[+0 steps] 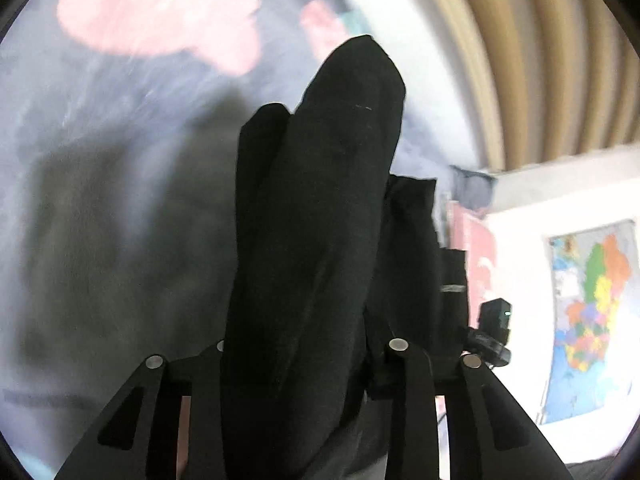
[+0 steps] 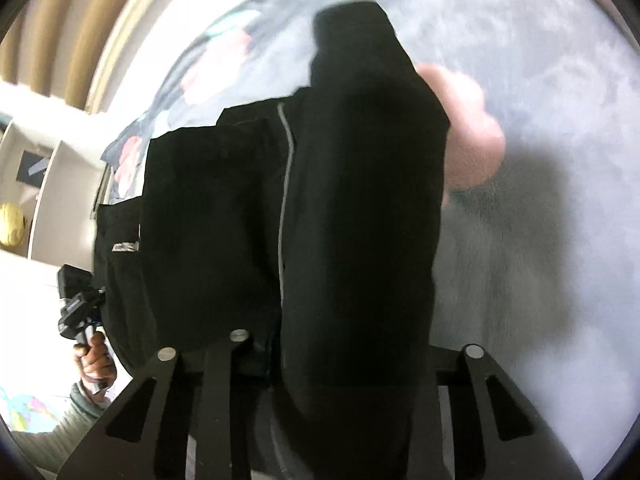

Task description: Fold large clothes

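Pointing downward, the left tool (image 1: 316,240) and right tool (image 2: 352,240) each clamp a bunched fold of the black garment (image 2: 224,200), which fills the frame centre above the grey bedspread (image 2: 560,240).

Bed w/ grey-blue blanket (image 1: 100,128), fuzzy, w/ big pink patches and some teal near far edge. Same blanket (image 2: 540,80) in right view, pink patch beside dark shadow. Whether black garment (image 1: 320,200) touches blanket: cannot tell.
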The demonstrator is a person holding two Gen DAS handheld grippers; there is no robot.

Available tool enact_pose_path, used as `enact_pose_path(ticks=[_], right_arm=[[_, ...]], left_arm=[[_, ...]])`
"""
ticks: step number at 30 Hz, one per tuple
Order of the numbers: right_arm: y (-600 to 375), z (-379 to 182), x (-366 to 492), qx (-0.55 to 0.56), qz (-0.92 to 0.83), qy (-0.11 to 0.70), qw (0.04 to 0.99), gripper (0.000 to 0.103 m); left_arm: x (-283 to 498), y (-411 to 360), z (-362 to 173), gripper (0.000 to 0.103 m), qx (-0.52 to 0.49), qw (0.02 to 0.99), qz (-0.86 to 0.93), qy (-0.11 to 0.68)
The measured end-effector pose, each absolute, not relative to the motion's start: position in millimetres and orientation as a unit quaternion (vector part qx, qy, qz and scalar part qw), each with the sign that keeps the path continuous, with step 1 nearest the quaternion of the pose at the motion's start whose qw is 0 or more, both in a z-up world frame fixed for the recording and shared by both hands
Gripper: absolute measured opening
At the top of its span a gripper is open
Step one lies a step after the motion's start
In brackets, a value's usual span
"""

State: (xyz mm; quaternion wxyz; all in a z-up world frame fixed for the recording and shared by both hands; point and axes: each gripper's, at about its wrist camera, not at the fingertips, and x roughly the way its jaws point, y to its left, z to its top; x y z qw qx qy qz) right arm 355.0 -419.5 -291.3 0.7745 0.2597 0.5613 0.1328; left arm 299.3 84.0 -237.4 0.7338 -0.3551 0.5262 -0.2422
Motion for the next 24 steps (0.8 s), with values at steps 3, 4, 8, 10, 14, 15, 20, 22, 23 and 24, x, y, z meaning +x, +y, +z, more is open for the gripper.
enact_pose_path(ticks=[3,4,8,10,14,15,20,22,23,24], right_arm=[[-399.8,-253.8,329.1,0.252,0.147,0.538,0.791,0.032],[-395.1,-244.9,321.4,0.252,0.150,0.532,0.794,0.032],[-362.9,-201.1,268.1,0.232,0.153,0.512,0.813,0.030],[-352.1,-184.0,244.8,0.227,0.155,0.506,0.817,0.030],[-333.0,-156.1,187.5,0.224,0.158,0.507,0.817,0.030],[-330.7,-154.2,180.4,0.225,0.158,0.510,0.815,0.030],[-311.8,-166.4,130.8,0.221,0.144,0.555,0.788,0.030],[-306.1,-188.8,121.5,0.234,0.132,0.579,0.770,0.030],[-303.9,-204.5,118.5,0.240,0.122,0.594,0.758,0.030],[-301.3,-213.5,116.4,0.242,0.114,0.604,0.751,0.030]], left_arm=[[268.4,70.6,-200.0,0.036,-0.350,0.747,-0.254,0.506],[259.1,68.1,-190.8,0.035,-0.349,0.749,-0.258,0.500],[204.0,63.2,-145.9,0.035,-0.344,0.764,-0.267,0.476],[172.6,78.0,-129.3,0.035,-0.344,0.768,-0.270,0.468],[112.8,88.0,-101.8,0.036,-0.338,0.775,-0.267,0.463],[104.5,92.1,-99.7,0.036,-0.338,0.775,-0.266,0.464],[45.6,125.5,-121.3,0.036,-0.355,0.751,-0.251,0.497],[42.7,126.0,-143.9,0.036,-0.362,0.735,-0.239,0.520],[36.3,126.6,-159.9,0.037,-0.356,0.728,-0.229,0.540],[27.8,128.4,-170.5,0.038,-0.354,0.720,-0.220,0.555]])
